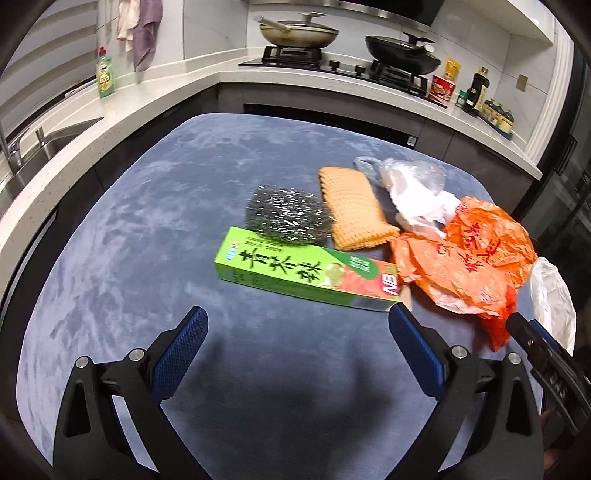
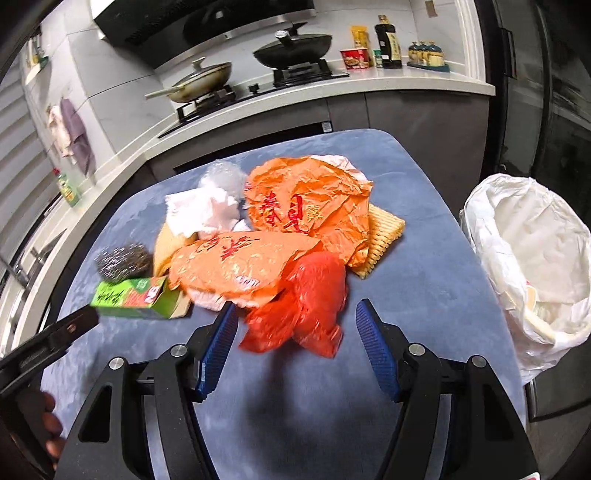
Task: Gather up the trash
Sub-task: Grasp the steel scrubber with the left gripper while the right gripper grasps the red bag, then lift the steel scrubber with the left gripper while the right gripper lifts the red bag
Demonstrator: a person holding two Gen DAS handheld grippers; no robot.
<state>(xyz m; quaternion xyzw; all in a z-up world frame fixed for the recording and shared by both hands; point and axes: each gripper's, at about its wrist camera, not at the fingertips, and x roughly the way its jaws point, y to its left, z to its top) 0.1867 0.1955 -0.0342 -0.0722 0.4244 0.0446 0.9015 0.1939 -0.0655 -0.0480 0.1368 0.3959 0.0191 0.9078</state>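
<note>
On the blue table [image 1: 147, 236] lie a green box [image 1: 306, 275], a steel wool ball [image 1: 288, 216], an orange waffle cloth [image 1: 354, 208], clear and white plastic bags [image 1: 413, 192] and crumpled orange paper bags [image 1: 469, 258]. My left gripper [image 1: 297, 319] is open and empty, just short of the green box. In the right wrist view my right gripper [image 2: 297, 314] is open around a red plastic bag [image 2: 306, 306], in front of the orange bags [image 2: 306, 206]. The green box [image 2: 136, 297] and steel wool [image 2: 123, 260] lie to the left.
A white-lined trash bin [image 2: 528, 258] stands off the table's right edge. Behind the table a counter holds a stove with two pans [image 1: 299, 31], bottles [image 1: 476, 88] and a sink [image 1: 48, 140]. The left gripper's finger [image 2: 55, 332] shows at the right view's left edge.
</note>
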